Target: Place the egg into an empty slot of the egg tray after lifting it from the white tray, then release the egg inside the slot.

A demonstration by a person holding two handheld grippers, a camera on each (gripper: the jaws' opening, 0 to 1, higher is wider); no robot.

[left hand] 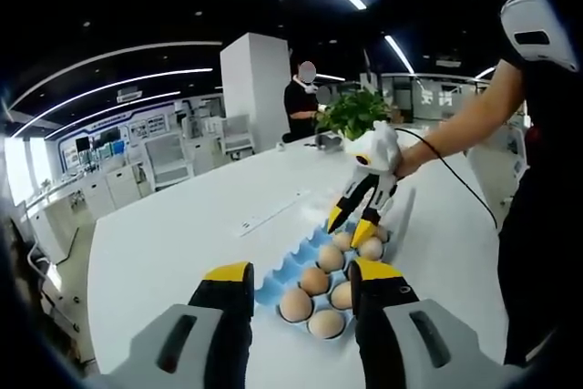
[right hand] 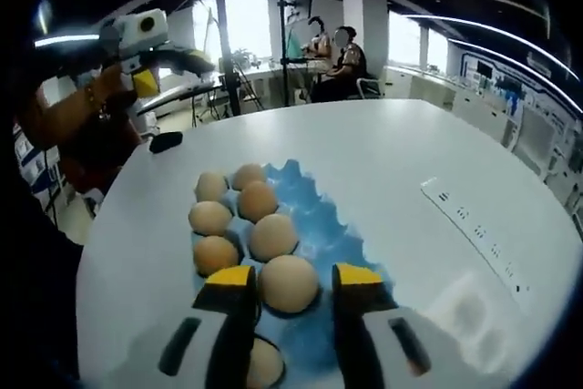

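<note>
Right gripper (right hand: 290,291), jaws narrowed around an egg (right hand: 289,283), apparently seated in the blue egg tray (right hand: 321,225); six eggs crowd ten o'clock. Left gripper (left hand: 299,287) gapes wide, holding nothing.

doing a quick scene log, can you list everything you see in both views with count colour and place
eggs: about seven visible, brown, in the tray's slots; one sits between the right gripper's jaws
egg tray: one, blue, on the table with several slots empty
table: one, white, large with a rounded edge
strip: one, white, flat on the table beside the tray
plant: one, green, at the table's far end
dark object: one, black, near the table edge; too small to identify
people: seated in the background
left gripper: yellow-tipped black jaws, open, short of the tray
right gripper: yellow-tipped jaws apart on either side of an egg; contact cannot be told
</note>
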